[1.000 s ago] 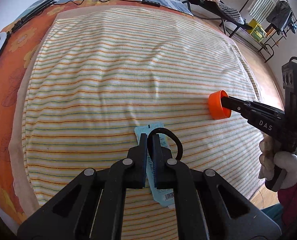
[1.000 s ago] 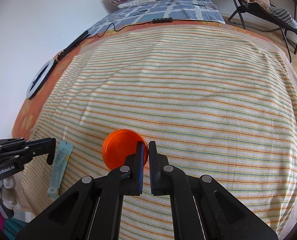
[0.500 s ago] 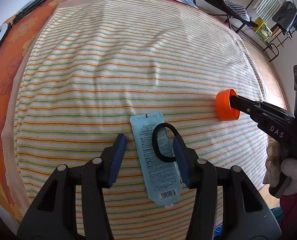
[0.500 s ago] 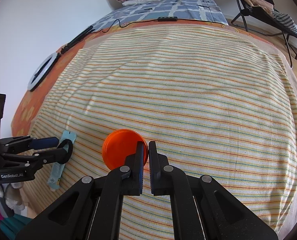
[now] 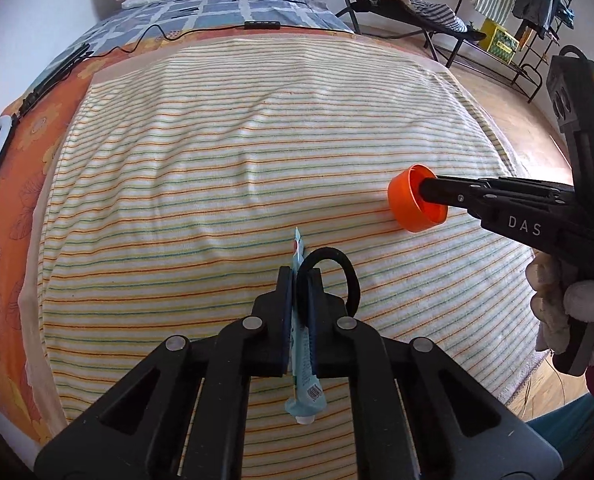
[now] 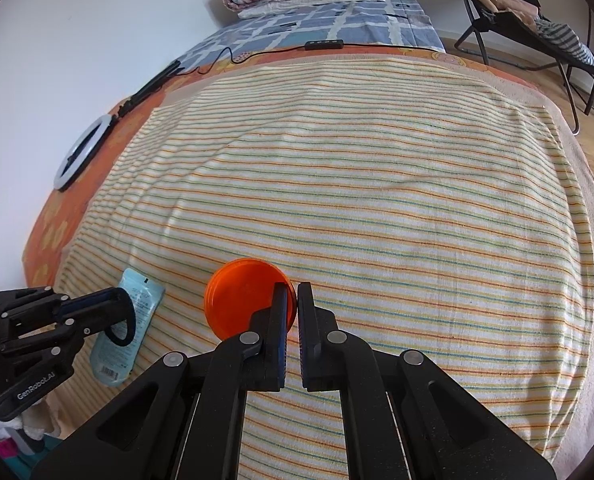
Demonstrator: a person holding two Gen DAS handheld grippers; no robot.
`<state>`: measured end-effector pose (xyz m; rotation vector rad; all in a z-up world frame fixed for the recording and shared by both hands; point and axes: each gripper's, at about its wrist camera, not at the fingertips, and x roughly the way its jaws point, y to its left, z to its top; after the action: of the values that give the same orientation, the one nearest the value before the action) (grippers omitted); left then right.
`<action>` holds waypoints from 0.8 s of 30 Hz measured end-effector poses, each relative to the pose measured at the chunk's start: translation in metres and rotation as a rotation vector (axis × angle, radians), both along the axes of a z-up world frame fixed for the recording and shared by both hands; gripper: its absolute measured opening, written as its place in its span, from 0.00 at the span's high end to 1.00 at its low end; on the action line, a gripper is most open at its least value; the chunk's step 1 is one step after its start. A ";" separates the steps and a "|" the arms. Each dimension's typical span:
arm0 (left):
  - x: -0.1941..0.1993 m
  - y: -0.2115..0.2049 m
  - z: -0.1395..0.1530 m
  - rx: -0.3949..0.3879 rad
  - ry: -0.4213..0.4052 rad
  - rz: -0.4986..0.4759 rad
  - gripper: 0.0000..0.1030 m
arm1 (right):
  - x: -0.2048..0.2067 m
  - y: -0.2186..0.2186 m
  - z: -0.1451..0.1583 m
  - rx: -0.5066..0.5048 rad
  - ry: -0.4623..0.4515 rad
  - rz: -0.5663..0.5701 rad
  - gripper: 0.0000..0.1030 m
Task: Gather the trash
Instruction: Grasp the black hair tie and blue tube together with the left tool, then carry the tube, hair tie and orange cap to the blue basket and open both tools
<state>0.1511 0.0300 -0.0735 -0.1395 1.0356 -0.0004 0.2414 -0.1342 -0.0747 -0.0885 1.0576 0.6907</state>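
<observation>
Left wrist view: the left hand-held gripper (image 5: 297, 280) is seen clenched on a blue sachet (image 5: 302, 344), held edge-on between the fingers above the striped blanket (image 5: 225, 168) on the bed. A black hair tie (image 5: 347, 276) is looped around the right-side finger. Ahead and to the right, an orange cap (image 5: 411, 204) is gripped by its rim in the right hand-held gripper (image 6: 297, 296). From the right wrist, the sachet (image 6: 131, 328) is shown low at the left, well apart from the cap (image 6: 241, 296).
</observation>
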 end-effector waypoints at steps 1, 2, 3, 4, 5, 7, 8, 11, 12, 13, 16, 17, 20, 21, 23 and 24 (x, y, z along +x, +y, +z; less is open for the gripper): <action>0.001 -0.003 0.000 0.001 -0.003 -0.003 0.96 | 0.000 0.000 -0.001 0.000 0.003 0.000 0.97; 0.002 -0.005 -0.001 -0.002 -0.003 -0.006 0.96 | 0.000 -0.001 -0.001 0.000 0.006 0.000 0.97; 0.004 -0.008 -0.001 -0.006 -0.001 -0.010 0.95 | 0.000 -0.002 -0.002 -0.001 0.007 -0.003 0.96; 0.004 -0.008 -0.001 -0.011 0.002 -0.013 0.95 | 0.001 -0.002 -0.002 -0.001 0.011 -0.005 0.97; 0.005 -0.009 -0.001 -0.014 0.004 -0.015 0.94 | 0.001 -0.003 -0.003 0.001 0.014 -0.007 0.97; 0.007 -0.011 -0.002 -0.019 0.007 -0.017 0.94 | 0.002 -0.003 -0.004 0.002 0.018 -0.004 0.96; 0.007 -0.013 -0.002 -0.014 0.007 -0.021 0.93 | 0.002 -0.002 -0.005 -0.001 0.019 -0.003 0.96; 0.007 -0.015 -0.005 0.037 0.016 -0.015 0.91 | 0.004 -0.001 -0.009 0.000 0.030 -0.005 0.96; 0.007 -0.013 -0.007 0.040 0.024 -0.011 0.91 | 0.005 0.000 -0.010 0.000 0.035 -0.006 0.96; 0.007 -0.009 -0.011 0.035 0.033 -0.006 0.91 | 0.006 0.001 -0.011 0.001 0.037 -0.007 0.96; 0.003 0.000 -0.014 -0.001 0.030 0.006 0.92 | 0.008 0.003 -0.011 -0.001 0.029 -0.007 0.96; 0.001 0.000 -0.014 -0.003 0.026 0.003 0.92 | 0.008 0.004 -0.011 -0.003 0.025 -0.005 0.96; -0.005 -0.002 -0.011 0.002 0.011 -0.003 0.93 | 0.006 0.005 -0.010 -0.009 0.013 -0.003 0.96; -0.007 -0.002 -0.010 -0.003 0.008 -0.001 0.93 | 0.005 0.005 -0.009 -0.008 0.010 -0.004 0.96; -0.010 -0.001 -0.007 -0.014 0.005 -0.006 0.93 | 0.002 0.004 -0.006 -0.002 0.003 -0.010 0.97; -0.013 -0.001 -0.006 -0.017 0.003 -0.006 0.93 | 0.000 0.002 -0.003 0.002 -0.005 -0.010 0.96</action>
<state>0.1386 0.0291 -0.0791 -0.1517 1.0393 -0.0146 0.2413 -0.1318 -0.0779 -0.0826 1.0521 0.6822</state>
